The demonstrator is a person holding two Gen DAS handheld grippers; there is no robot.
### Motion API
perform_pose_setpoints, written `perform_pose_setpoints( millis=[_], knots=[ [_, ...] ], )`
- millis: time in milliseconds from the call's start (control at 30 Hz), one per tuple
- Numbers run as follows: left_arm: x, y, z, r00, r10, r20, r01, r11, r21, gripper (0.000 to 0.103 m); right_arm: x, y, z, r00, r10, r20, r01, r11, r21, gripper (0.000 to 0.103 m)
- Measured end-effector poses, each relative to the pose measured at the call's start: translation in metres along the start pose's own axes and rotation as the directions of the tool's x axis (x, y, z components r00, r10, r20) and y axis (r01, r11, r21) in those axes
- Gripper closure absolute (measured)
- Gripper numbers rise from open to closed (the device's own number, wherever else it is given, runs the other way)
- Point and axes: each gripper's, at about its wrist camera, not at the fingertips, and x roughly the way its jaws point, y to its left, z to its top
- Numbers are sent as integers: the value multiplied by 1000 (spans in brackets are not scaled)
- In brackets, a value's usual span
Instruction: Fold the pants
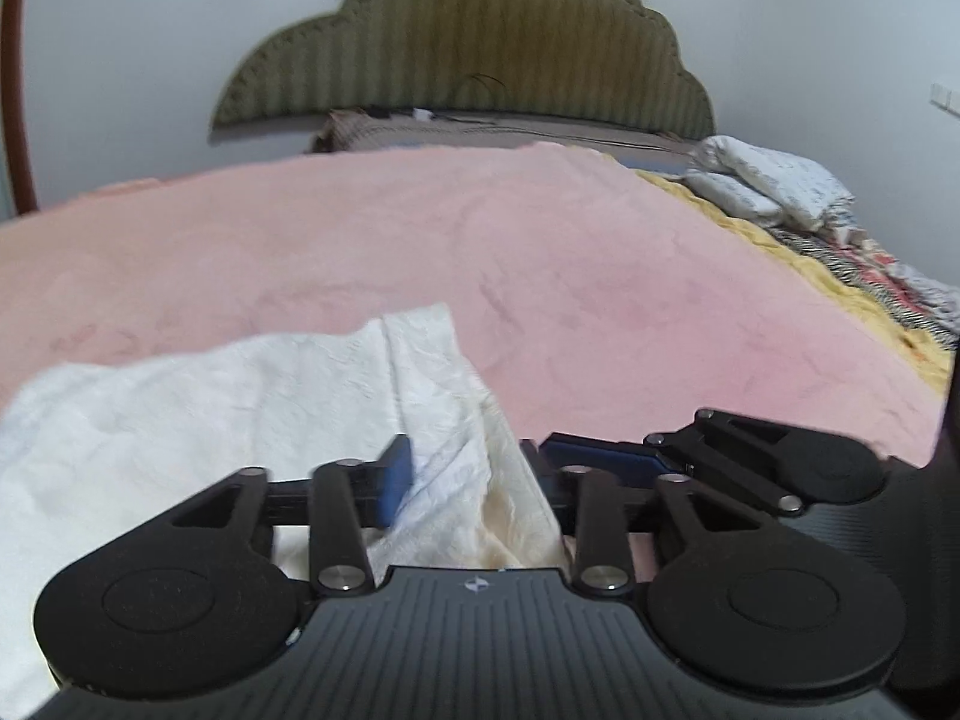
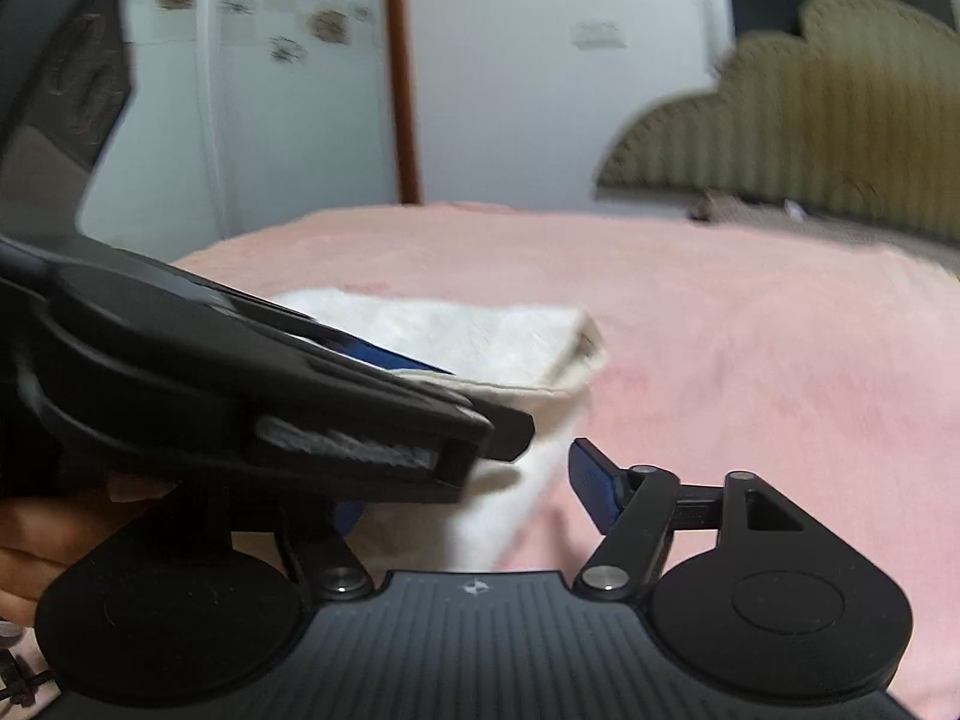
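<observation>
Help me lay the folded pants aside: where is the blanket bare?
Bare pink blanket runs from the white pants up to the headboard and right to the yellow quilt. Crowded near the left gripper and right gripper.

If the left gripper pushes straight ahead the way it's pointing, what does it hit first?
The white pants: the cloth already lies between the open fingers of the left gripper. Beyond it is only the pink blanket, though depth is unclear.

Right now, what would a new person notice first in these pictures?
First, the white pants lying folded on the pink blanket. Next, the left claw open around their corner, with the right claw open close beside it. Behind stands an olive headboard.
</observation>
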Motion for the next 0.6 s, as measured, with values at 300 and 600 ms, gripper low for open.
perform_pose_setpoints(
  millis=[300, 600],
  knots=[
    [-66, 81, 9, 989, -91, 117, 106, 986, -126, 38, -46, -12, -7, 952, -298, 70, 289, 950, 118, 32],
    [-123, 176, -29, 984, 162, 67, -150, 975, -164, 38, -20, 60, 8, 997, -71, 22, 73, 991, -112, 31]
  ],
)
